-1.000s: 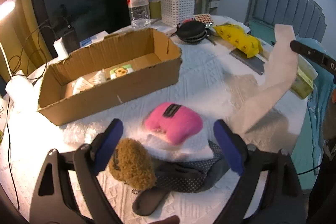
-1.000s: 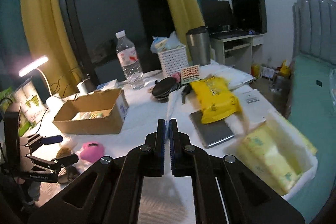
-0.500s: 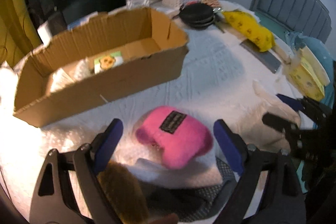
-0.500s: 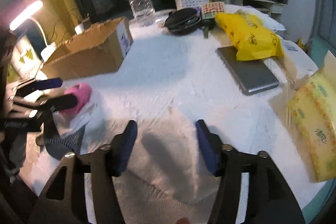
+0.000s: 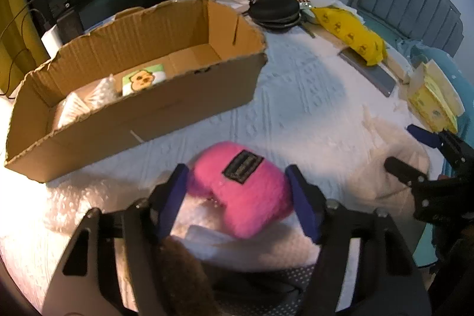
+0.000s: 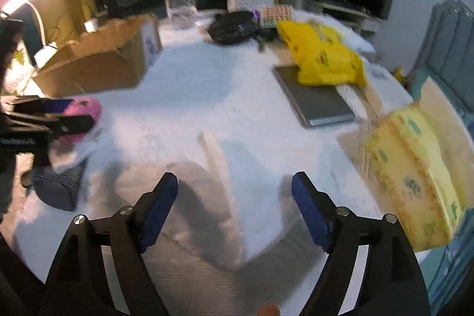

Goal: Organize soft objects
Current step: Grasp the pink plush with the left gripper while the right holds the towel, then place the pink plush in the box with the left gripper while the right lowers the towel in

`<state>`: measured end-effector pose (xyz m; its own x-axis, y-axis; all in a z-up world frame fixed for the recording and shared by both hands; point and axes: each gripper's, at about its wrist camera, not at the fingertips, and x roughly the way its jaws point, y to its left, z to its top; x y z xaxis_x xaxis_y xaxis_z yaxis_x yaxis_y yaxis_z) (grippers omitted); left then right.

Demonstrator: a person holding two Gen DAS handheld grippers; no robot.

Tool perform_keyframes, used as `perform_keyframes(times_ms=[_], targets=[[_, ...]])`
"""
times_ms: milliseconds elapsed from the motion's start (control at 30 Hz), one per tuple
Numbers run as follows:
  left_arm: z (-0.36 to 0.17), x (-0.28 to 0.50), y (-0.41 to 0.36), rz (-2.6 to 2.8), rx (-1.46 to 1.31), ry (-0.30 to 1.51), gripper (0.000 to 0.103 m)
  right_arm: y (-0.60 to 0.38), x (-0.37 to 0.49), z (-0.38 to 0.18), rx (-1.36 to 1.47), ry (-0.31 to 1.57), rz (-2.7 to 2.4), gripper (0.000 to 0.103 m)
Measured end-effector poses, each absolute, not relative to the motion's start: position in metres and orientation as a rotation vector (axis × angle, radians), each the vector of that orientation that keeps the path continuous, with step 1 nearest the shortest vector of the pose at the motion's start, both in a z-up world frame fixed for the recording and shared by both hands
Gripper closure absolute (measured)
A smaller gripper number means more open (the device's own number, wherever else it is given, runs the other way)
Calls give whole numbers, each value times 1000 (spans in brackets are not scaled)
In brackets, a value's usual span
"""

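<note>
Pink and fuzzy, the plush toy [image 5: 241, 187] lies on the white tablecloth [image 5: 296, 85] right between the blue pads of my left gripper [image 5: 237, 197], and that is the hand this step belongs to. Its jaws are closing at this moment, one pad at each end of the toy; both look to be at the fur, though I cannot tell how firmly they press yet. The toy's long axis runs across my view, roughly in line with the gap between the pads, so I am squeezing it end to end. It rests on a little heap: a white cloth under it, a dark dotted fabric [image 5: 296, 283] nearer me, and a brown furry thing [image 5: 183, 271] by my left finger. The cardboard box [image 5: 142, 105], open at the top with a few small items already inside, sits beyond the toy and off to the left, near but not touching it, so I judge the carry goes up, forward and left over its near wall. My right gripper [image 6: 235, 206] is much further from the toy; its jaws are opening wide, with nothing gripped, over a pale cloth [image 6: 207, 191] lying flat on the table.
</note>
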<state>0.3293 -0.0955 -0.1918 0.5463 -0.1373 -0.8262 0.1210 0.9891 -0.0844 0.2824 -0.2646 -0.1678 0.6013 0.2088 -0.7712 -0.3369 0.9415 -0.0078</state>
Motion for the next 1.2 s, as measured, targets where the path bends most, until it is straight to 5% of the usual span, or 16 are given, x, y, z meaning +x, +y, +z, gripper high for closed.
perform_keyframes(times_ms=[300,367,433,467,1200], targets=[[-169,315,-104,-210,-5,904,41,-257,280,-172,-149,809,268,24],[-161,311,-104,-216,-8,884,41,-258,280,-170,-135,801,279,41],[-152,307,-105,-222,-10,858,41,-259,281,-167,-119,809,269,85],[-148,304,-104,-224,-9,845,41,-259,282,-166,-108,818,269,90],[-82,245,-35,-151,-24,639,41,-213,263,-70,-71,643,379,94]])
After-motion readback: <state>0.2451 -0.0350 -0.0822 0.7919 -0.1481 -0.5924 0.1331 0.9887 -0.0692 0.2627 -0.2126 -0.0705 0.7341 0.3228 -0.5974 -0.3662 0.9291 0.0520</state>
